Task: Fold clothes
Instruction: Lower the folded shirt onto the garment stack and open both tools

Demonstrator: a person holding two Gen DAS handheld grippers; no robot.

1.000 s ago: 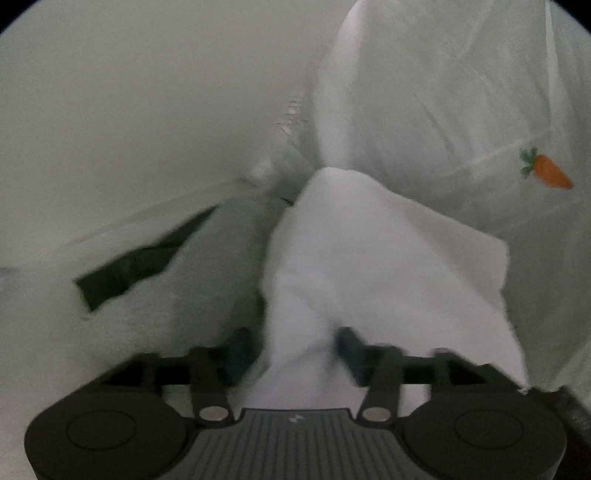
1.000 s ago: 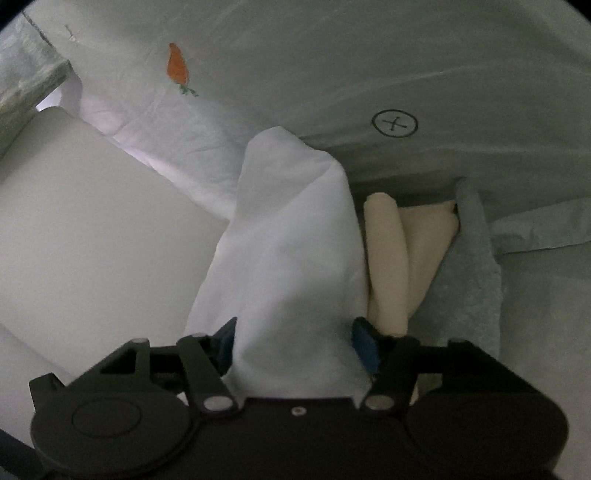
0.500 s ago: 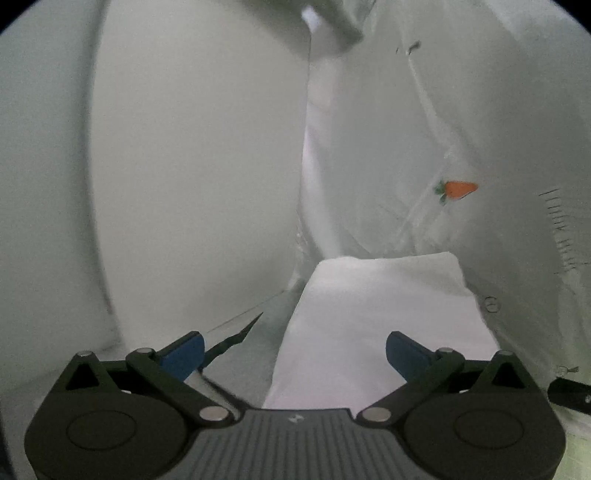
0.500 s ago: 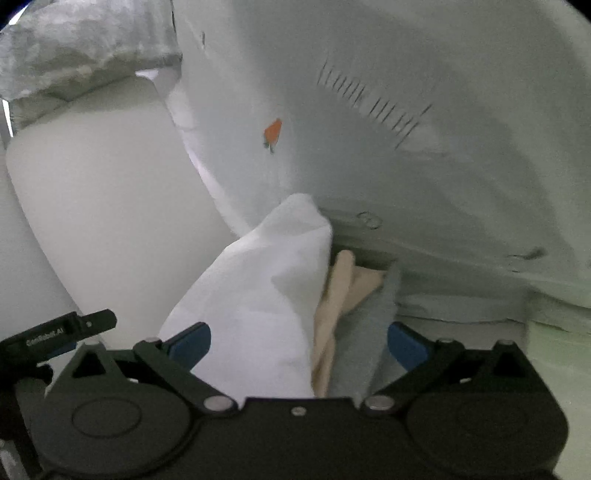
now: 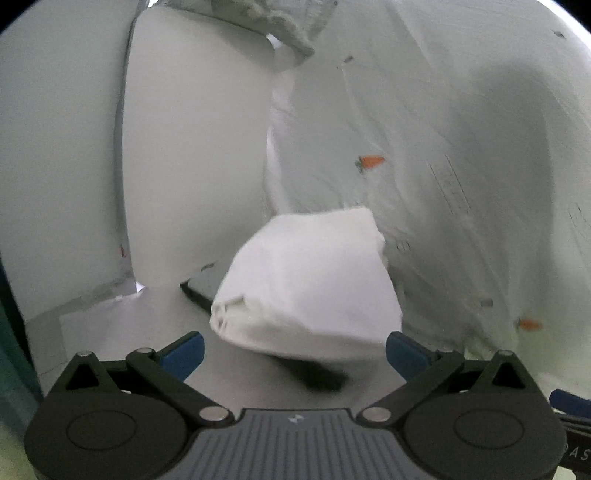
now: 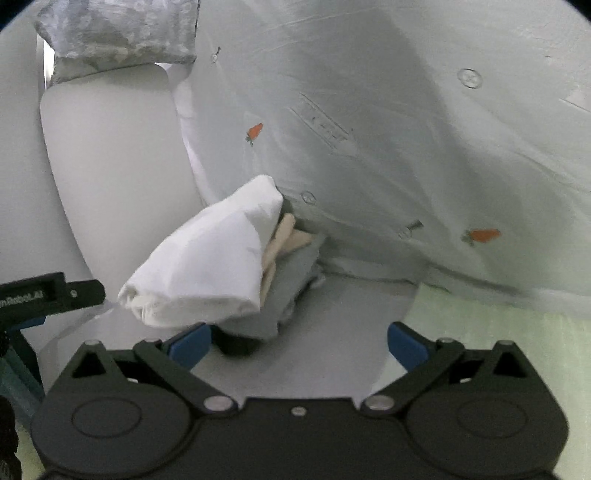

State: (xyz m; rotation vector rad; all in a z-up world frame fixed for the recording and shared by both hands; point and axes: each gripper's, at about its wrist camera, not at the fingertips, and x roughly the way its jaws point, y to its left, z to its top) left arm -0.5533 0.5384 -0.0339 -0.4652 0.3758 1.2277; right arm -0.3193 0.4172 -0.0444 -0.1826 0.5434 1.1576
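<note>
At the far left of the right wrist view the left gripper's black body [image 6: 44, 291] juts in, printed with white lettering. Behind it stands a smooth, rounded white panel [image 6: 110, 177], matte and featureless, with a mottled grey, nubbly cloth [image 6: 118, 33] draped over its top.

In the left wrist view the left gripper [image 5: 293, 349] has its blue-padded fingers [image 5: 183, 349] spread wide with nothing between them; its jaws have just been opening. Just ahead of it lies the folded white garment [image 5: 306, 280], a soft, plump bundle with rounded corners and its layered edges showing at the lower left. It rests on the pale grey table [image 5: 122, 332], and a flat dark slab [image 5: 205, 286] peeks out from under its left edge.

The right wrist view shows the same white garment [image 6: 207, 269] topping a small stack: a cream rolled cloth [image 6: 286, 240] and a grey-blue folded cloth [image 6: 295, 280] lie beneath and to its right. The right gripper [image 6: 299, 345] is likewise wide apart and empty, its jaws also having just been opening, the stack just beyond its left fingertip.

To the right, a thin, creased white sheet [image 6: 406, 147] printed with small orange carrots [image 6: 482, 234] and circled crosses rises behind the stack. A pale green surface [image 6: 498, 339] shows at the lower right.
</note>
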